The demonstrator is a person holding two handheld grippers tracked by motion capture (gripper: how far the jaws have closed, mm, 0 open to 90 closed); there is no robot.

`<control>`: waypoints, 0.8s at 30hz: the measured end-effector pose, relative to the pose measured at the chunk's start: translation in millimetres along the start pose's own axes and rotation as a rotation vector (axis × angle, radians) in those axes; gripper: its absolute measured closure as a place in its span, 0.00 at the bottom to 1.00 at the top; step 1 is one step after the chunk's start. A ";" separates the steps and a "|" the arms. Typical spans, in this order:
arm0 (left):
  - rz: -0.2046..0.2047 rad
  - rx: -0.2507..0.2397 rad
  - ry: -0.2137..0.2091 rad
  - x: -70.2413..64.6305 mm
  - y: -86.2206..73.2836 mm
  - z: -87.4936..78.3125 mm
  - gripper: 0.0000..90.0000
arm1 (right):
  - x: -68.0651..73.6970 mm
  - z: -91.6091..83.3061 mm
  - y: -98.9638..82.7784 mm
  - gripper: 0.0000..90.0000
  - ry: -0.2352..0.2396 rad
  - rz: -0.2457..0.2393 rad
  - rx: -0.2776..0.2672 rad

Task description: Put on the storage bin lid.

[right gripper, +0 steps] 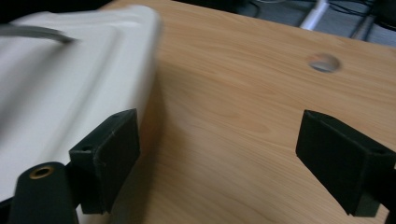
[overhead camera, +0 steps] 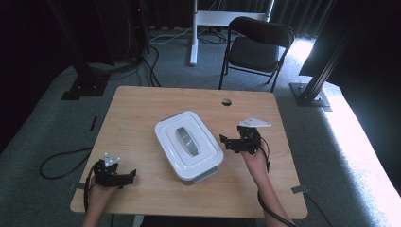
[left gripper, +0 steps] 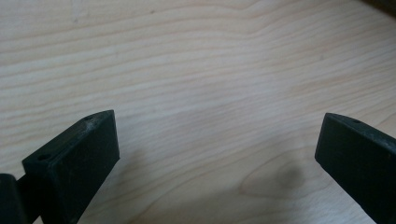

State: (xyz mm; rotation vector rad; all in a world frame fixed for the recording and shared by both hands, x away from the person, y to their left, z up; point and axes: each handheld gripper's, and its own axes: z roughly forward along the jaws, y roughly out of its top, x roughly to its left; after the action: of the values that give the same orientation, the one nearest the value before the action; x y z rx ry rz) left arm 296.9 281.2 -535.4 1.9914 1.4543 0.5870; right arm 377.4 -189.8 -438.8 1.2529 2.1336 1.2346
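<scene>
High view: right claw [overhead camera: 235, 142] beside box [overhead camera: 189, 144]

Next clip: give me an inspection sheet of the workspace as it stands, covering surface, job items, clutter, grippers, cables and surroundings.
Surface: wooden table, light grain, with a round cable hole near its far edge.
Job's things: white lidded plastic box with a grey handle set in its lid, lying skewed at the table's middle, lid on.
Clutter: nothing seen.
Grippers: left gripper open over bare wood at the near left corner; right gripper open, just right of the box, nothing between its jaws.
Cables: one cable trails from each gripper; a loose loop lies on the carpet at left.
Surroundings: folding chair behind the table, black frame posts, grey carpet, bright light from the right.
</scene>
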 end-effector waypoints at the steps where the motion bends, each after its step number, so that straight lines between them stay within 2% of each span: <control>1: 0.003 -0.005 -0.005 -1.0 1.4 0.2 0.00 | -4.5 1.7 -2.5 0.14 -0.007 0.008 0.000; 5: 0.019 -0.011 -0.009 -8.4 8.0 3.5 0.00 | -18.2 11.8 -14.7 0.14 -0.039 0.016 0.014; 8: 0.031 -0.011 -0.017 -12.6 11.5 5.9 0.00 | -23.3 17.9 -20.7 0.14 -0.046 0.038 0.030; 10: 0.038 -0.017 -0.017 -20.4 17.8 9.1 0.00 | -26.9 29.2 -27.9 0.14 -0.056 0.041 0.059; 14: 0.044 -0.025 -0.021 -30.7 27.8 13.3 0.00 | -27.4 44.7 -35.1 0.14 -0.035 0.036 0.095; 18: 0.065 -0.037 -0.031 -41.3 37.5 15.6 0.00 | -25.8 57.6 -40.8 0.14 -0.002 0.064 0.122; 24: 0.098 -0.028 -0.050 -53.3 46.9 22.2 0.00 | -17.6 75.1 -47.3 0.14 0.038 0.062 0.162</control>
State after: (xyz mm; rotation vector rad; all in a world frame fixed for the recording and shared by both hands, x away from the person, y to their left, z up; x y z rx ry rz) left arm 327.7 215.4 -519.3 2.0497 1.3180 0.5916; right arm 413.3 -177.5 -520.9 1.3820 2.2769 1.1368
